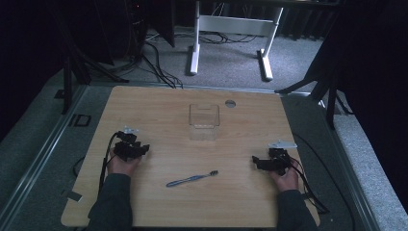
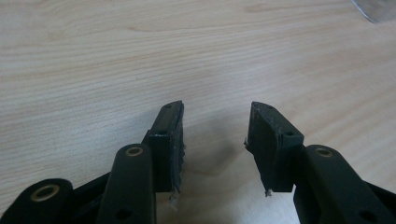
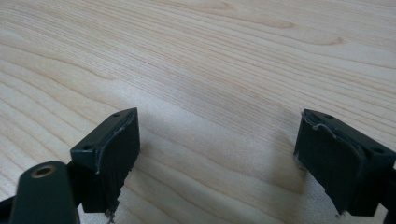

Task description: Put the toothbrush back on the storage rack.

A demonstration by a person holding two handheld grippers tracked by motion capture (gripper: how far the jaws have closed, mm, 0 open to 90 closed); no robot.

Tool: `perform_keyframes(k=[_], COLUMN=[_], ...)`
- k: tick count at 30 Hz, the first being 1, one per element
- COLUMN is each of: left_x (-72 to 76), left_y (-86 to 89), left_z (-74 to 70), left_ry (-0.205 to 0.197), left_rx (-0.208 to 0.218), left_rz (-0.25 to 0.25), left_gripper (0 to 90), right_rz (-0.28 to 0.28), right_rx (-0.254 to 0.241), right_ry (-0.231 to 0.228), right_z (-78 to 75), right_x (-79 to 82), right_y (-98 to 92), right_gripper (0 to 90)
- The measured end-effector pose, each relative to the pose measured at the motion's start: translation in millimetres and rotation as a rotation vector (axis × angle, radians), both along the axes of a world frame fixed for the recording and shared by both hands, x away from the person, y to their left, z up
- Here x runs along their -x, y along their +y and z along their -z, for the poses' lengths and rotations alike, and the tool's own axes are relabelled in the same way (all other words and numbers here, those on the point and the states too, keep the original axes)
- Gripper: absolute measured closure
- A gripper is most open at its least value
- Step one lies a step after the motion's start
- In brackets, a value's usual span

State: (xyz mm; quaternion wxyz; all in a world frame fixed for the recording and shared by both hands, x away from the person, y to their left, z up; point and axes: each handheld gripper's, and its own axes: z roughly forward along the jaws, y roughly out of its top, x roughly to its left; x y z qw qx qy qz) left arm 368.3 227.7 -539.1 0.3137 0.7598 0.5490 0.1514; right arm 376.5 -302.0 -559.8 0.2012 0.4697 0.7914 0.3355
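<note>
Both grippers rest apart on the wooden surface, jaws open and empty, a toothbrush lying between them.

Nearest, the left gripper [image 1: 131, 148] and the right gripper [image 1: 272, 161] sit low in the person's hands, forearms coming in over the near edge; each pair of jaws stands well apart with bare wood [image 2: 140, 56] between the pads. The toothbrush [image 1: 191, 178] lies flat in the open middle, touching neither. Farther off, a clear box [image 1: 204, 120] stands upright near the far edge, with free room around it.
</note>
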Motion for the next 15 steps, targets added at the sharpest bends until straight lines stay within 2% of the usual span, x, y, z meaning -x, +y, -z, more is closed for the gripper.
perform_keyframes(k=[2,3,4,9,10,11,15], left_x=[3.0,5.7,5.7,12.0,12.0,14.1,16.9], left_y=[1.3,2.6,2.6,3.0,3.0,2.3,-0.5], left_z=[-5.7,-12.5,-12.5,-30.1,-30.1,-36.5,-48.2], left_ry=[-0.018,-0.033,-0.033,-0.071,-0.071,-0.089,-0.117], left_rx=[0.012,0.037,0.037,0.094,0.094,0.106,0.119], left_rz=[0.017,0.026,0.026,0.056,0.056,0.070,0.100], left_gripper=[55.2,55.0,54.2,53.8,53.5,53.5,53.3], right_rz=[0.000,0.000,0.000,0.000,0.000,0.000,0.000], right_rx=[0.000,0.000,0.000,0.000,0.000,0.000,0.000], right_ry=[0.000,0.000,0.000,0.000,0.000,0.000,0.000], right_z=[0.0,0.0,0.0,0.0,0.0,0.0,0.0], right_x=[0.0,0.0,0.0,0.0,0.0,0.0,0.0], right_y=[0.0,0.0,0.0,0.0,0.0,0.0,0.0], right_gripper=[13.6,13.6,13.6,13.6,13.6,13.6,13.6])
